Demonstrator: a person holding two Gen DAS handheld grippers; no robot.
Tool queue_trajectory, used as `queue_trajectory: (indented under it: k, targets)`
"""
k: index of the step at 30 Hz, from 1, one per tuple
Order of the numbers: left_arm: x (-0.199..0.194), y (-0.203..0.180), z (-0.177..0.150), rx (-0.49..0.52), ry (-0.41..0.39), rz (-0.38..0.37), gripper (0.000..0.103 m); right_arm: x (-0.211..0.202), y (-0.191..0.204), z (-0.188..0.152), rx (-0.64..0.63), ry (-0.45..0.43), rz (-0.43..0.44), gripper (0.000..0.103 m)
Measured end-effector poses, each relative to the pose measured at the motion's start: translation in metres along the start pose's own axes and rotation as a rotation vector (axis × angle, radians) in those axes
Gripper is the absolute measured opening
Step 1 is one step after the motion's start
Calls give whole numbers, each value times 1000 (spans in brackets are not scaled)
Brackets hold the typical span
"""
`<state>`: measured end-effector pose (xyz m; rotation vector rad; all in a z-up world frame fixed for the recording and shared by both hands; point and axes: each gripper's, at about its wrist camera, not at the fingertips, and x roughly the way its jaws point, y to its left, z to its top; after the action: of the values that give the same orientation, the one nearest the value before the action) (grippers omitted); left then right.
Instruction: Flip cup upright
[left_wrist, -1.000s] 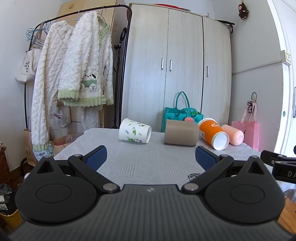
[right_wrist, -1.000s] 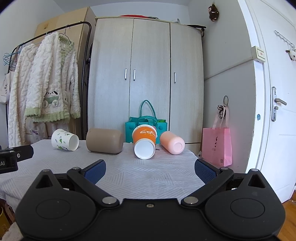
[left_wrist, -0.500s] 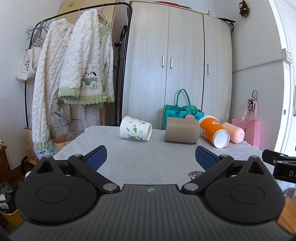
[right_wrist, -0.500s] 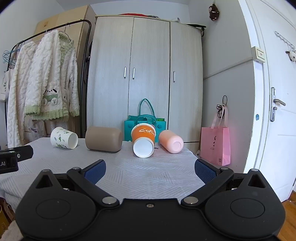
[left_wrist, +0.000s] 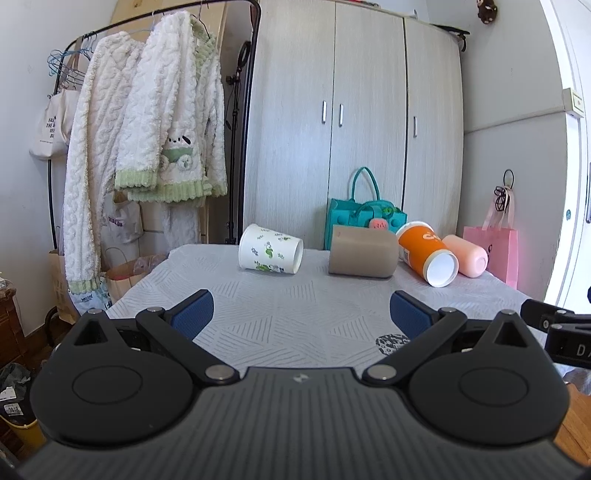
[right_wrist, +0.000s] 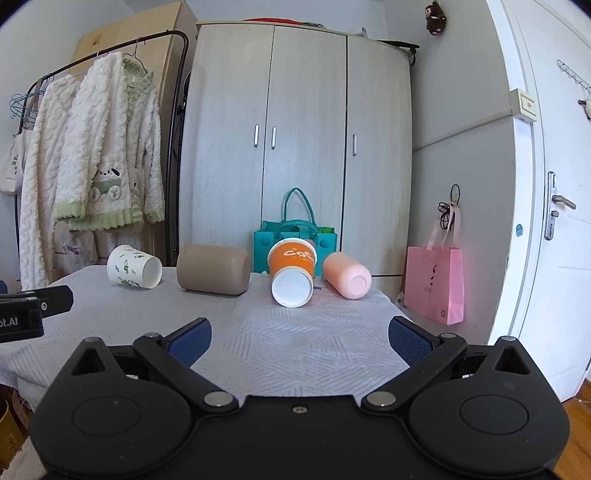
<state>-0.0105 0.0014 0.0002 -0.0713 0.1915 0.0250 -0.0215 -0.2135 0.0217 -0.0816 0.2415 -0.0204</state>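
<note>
Several cups lie on their sides at the far edge of a table with a grey patterned cloth (left_wrist: 280, 317): a white cup with green leaves (left_wrist: 269, 249) (right_wrist: 133, 266), a beige cup (left_wrist: 363, 252) (right_wrist: 213, 268), an orange cup (left_wrist: 426, 254) (right_wrist: 293, 271) and a pink cup (left_wrist: 465, 255) (right_wrist: 346, 275). My left gripper (left_wrist: 299, 315) is open and empty over the near part of the table, well short of the cups. My right gripper (right_wrist: 300, 338) is open and empty too, facing the orange cup from a distance.
A teal bag (right_wrist: 294, 236) stands behind the cups before a wardrobe (right_wrist: 295, 147). A clothes rack with white robes (left_wrist: 147, 129) stands at the left. A pink bag (right_wrist: 436, 282) and a door (right_wrist: 554, 206) are at the right.
Both views have shifted slightly, and the cups sit a little lower in the frame. Both grippers stay open and empty. No cup has moved.
</note>
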Motion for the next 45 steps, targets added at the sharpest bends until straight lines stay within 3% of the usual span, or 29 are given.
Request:
queue_trajectory:
  k: [7,12,18,24,31,37,42,45]
  targets:
    - [13,-2,29,46,114,-50,103,6,-7,15,-43,19,54,103]
    - [23,-17,76,146,115,-90,103,13,-29,43,-52,33,159,103]
    - [56,-38,134,128,177,-238,103,37,-67,78,-30,94,271,103]
    - [104,-77,166,175,263,-329,103,63,-100,103,-42,168,351,103]
    - [175,-146,171,258,347,-406,103,119,-124,114,-37,226,389,103]
    - [240,-195,168,233,456,-481,102,174,-127,109,-81,282,396,97]
    - [287,-218,156,207,562,-516,99,210,-130,109,-99,314,419,94]
    - [304,-219,153,194,560,-511,99,236,-135,109,-92,353,431,91]
